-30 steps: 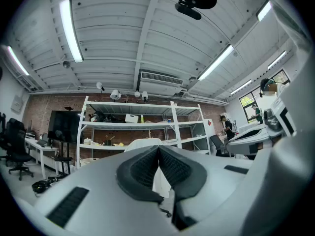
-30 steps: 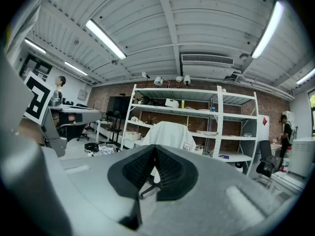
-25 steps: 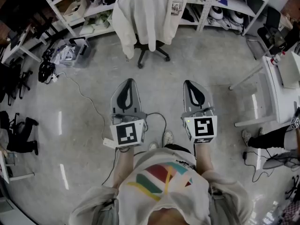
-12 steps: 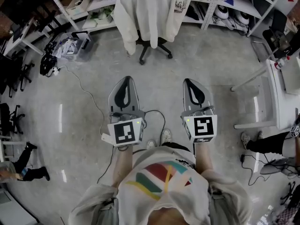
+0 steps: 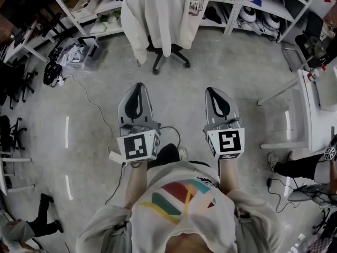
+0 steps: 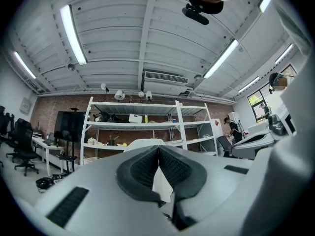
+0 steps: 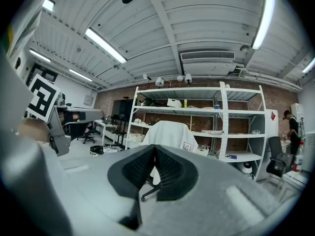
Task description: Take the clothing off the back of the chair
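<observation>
A white garment (image 5: pixel 160 15) hangs over the back of a black swivel chair (image 5: pixel 169 57) at the top middle of the head view, in front of the shelves. My left gripper (image 5: pixel 135 91) and right gripper (image 5: pixel 215 94) are held side by side over the bare floor, well short of the chair. Both point toward it. Both are shut with nothing between the pads. In the left gripper view the garment (image 6: pixel 147 142) shows just above the closed left gripper (image 6: pixel 158 149). In the right gripper view the garment (image 7: pixel 172 134) hangs on the chair beyond the closed right gripper (image 7: pixel 154 149).
White shelving (image 5: pixel 95 15) lines the wall behind the chair. A white table (image 5: pixel 316 99) stands at the right, with a person's legs (image 5: pixel 295 165) beside it. A cable (image 5: pixel 95 109) trails across the floor on the left, near bags (image 5: pixel 73 57). Another person (image 5: pixel 31 228) is at the lower left.
Both grippers have moved forward toward the chair, the left one more in the picture. Their jaws stayed shut. The person at the left edge has shifted toward the lower left.
</observation>
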